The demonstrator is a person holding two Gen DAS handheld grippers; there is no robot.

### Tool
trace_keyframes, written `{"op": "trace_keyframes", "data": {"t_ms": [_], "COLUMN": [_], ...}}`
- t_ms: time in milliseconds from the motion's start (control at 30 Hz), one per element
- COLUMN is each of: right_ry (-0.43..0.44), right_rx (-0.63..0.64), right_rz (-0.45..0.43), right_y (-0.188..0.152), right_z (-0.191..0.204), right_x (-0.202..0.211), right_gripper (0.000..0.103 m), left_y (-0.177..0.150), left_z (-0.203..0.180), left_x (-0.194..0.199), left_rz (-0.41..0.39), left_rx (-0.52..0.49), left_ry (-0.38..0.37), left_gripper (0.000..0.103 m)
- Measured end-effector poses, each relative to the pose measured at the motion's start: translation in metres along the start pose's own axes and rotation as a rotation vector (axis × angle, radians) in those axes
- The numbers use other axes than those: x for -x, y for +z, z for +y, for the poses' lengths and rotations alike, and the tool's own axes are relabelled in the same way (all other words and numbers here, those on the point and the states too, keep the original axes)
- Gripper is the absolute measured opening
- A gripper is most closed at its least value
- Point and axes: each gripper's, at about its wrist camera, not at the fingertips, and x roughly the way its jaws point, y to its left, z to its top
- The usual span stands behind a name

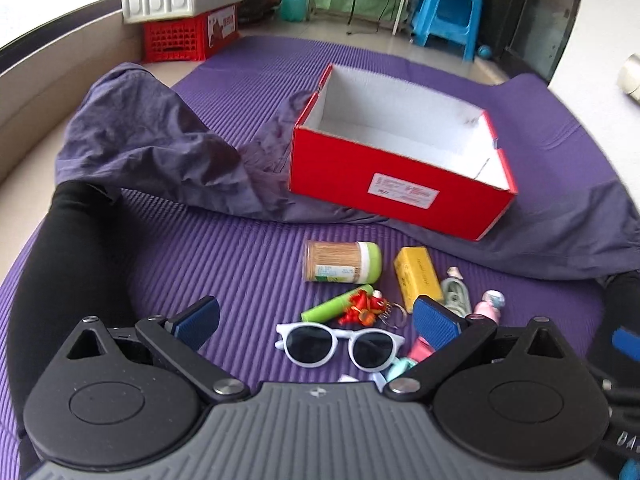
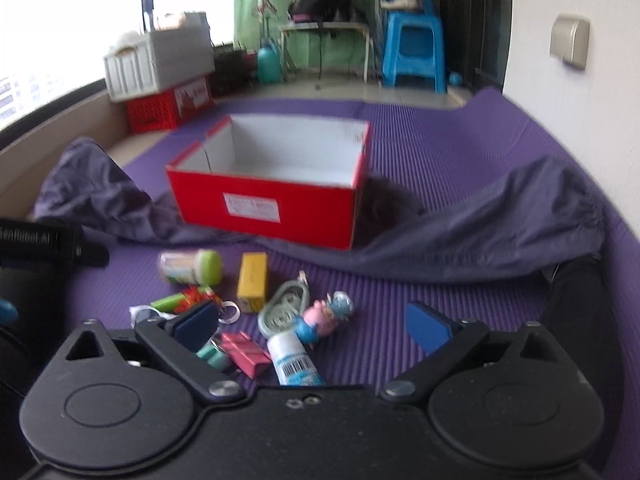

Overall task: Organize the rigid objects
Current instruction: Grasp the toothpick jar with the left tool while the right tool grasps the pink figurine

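Observation:
An open red shoebox [image 1: 400, 184] with a white inside stands empty on the purple mat; it also shows in the right wrist view [image 2: 264, 204]. In front of it lie a toothpick jar [image 1: 342, 262], a yellow box [image 1: 416, 278], a green tube [image 1: 332, 304] with a red keyring charm [image 1: 364, 306], and white sunglasses [image 1: 340, 342]. My left gripper [image 1: 316, 320] is open above the sunglasses. My right gripper [image 2: 316, 322] is open over a pig figure [image 2: 324, 314], a white tube [image 2: 294, 356], a pink box [image 2: 246, 352] and an oval tag [image 2: 286, 308].
A dark blue cloth [image 1: 152, 140] lies crumpled around and under the shoebox. The person's black-clad legs [image 1: 68, 264] flank the items. A red crate [image 1: 184, 36] with a white bin, a blue stool [image 1: 448, 16] and a small table stand beyond the mat.

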Motion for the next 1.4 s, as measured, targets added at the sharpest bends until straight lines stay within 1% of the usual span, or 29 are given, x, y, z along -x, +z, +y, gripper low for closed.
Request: {"op": "trace_keyframes", "data": {"t_ms": [100,300,433,567,667,867,1067,1167,1233,1300,1333,1400], "right_ry": [0.002,-0.002,-0.017,-0.039,-0.047,-0.053,0.0,0.045,0.053,0.067,0.079,0.082], "right_rx": [0.0,-0.001,-0.057,-0.098,-0.144,-0.156,-0.218,-0.253,-0.258,-0.268,-0.274,-0.28], "right_rz": [0.052,0.128,0.136,0.172,0.193,0.22,0.221,0.244,0.233,0.224,0.221,0.221], "right_y": [-0.008,-0.016,-0.004,0.006,0.01,-0.002,-0.009,-0.013,-0.013,-0.012,-0.012,-0.012], "right_z": [-0.001,-0.002,-0.013,-0.02,-0.024,-0.024,-0.035,-0.037,-0.037,-0.038,-0.039,-0.038], "right_x": [-0.021,-0.059,-0.077,-0.104,-0.123,-0.142,-0.146,-0.151,-0.151,-0.15,-0.15,-0.152], "right_gripper": [0.095,0.094,0.093,0.083,0.082,0.081,0.08,0.072,0.069,0.062,0.06,0.06], "left_y": [0.005,0.013,0.02,0.023,0.024,0.024,0.025,0.023,0.023,0.023,0.023,0.023], "left_z": [-0.007,-0.019,-0.026,-0.035,-0.036,-0.039,-0.04,-0.041,-0.04,-0.039,-0.039,-0.04], "left_x": [-0.024,-0.071,-0.094,-0.114,-0.128,-0.145,-0.157,-0.161,-0.161,-0.16,-0.159,-0.158], "left_rz": [0.019,0.073,0.092,0.105,0.112,0.119,0.112,0.115,0.115,0.105,0.096,0.091], "left_rx": [-0.015,-0.032,-0.032,-0.042,-0.048,-0.073,-0.074,-0.082,-0.076,-0.073,-0.073,-0.077], "left_ry": [0.025,0.059,0.08,0.092,0.106,0.106,0.101,0.1,0.098,0.092,0.086,0.08], "left_gripper": [0.103,0.103,0.103,0.103,0.103,0.103,0.103,0.103,0.103,0.103,0.103,0.098]}}
